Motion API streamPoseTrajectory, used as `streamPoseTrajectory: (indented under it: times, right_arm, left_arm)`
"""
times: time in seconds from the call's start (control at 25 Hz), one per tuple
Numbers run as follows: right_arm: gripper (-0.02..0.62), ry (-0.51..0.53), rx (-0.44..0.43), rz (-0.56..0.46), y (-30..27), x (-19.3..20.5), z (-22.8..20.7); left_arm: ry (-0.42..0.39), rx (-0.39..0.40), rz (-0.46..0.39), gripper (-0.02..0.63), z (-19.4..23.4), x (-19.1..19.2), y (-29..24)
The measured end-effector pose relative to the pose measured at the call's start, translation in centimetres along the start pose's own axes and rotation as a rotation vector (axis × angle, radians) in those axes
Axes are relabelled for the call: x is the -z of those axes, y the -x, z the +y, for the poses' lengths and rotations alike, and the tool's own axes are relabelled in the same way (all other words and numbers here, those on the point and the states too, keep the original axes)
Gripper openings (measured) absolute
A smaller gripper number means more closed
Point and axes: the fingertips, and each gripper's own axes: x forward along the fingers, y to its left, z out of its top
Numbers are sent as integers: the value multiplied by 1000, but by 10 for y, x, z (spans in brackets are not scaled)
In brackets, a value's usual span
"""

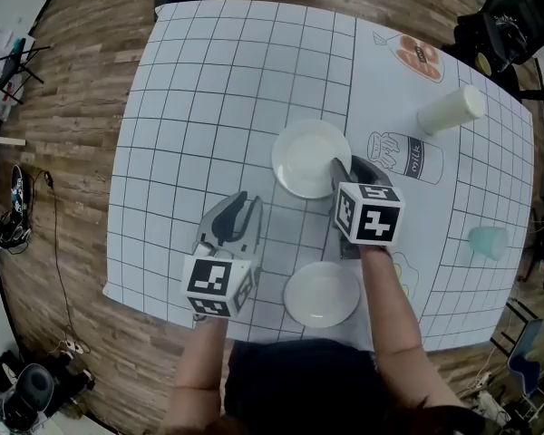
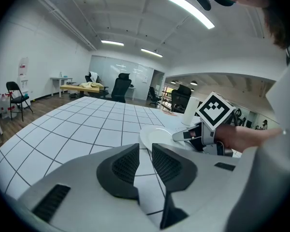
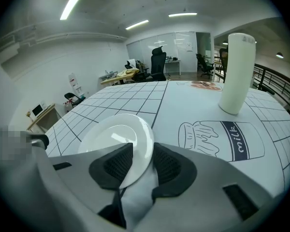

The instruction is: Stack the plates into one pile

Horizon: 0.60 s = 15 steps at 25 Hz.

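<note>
— Your right gripper point(image 1: 344, 169) has its jaws closed on the far plate point(image 1: 304, 157). It grips the part of the rim nearest you, on the plate's right side, and the right gripper view shows a ribbed pad on each face of that rim.

— That plate stretches away to the left of your jaws, with its white inside turned up. You can't tell from these views whether its far edge rests on the tablecloth point(image 1: 208, 89).

— Your left gripper point(image 1: 245, 205) holds nothing. Its jaws stand a narrow gap apart, and only the grid-lined cloth shows through them.

— It sits over bare cloth to the left of both plates and points away from you. Its own view has the far plate and your right gripper ahead and to the right.

— The near plate point(image 1: 322, 294) lies flat by the table edge closest to you. It's between your two forearms and just beside the right one, and neither gripper touches it.

— So your two plates lie apart, one beyond the other, with a few grid squares showing between them.

— To the right of the far plate you have a milk-bottle drawing point(image 1: 405, 157) printed on the cloth. A tall white cup point(image 1: 451, 110) stands upright beyond it.

— A teal cup point(image 1: 488, 241) stands near the right edge, well clear of both plates.
</note>
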Motion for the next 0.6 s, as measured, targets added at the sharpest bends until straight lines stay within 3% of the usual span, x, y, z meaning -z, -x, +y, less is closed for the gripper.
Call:
streamPoseTrajectory:
  times: [0.28, 0.6]
  right_arm:
    - [132, -70, 2, -39, 5, -1, -2]
    - [89, -125, -34, -153, 23, -14, 1]
  left_arm:
    - [5, -2, -6, 98, 1, 0, 0]
    - [2, -7, -3, 98, 2, 0, -1]
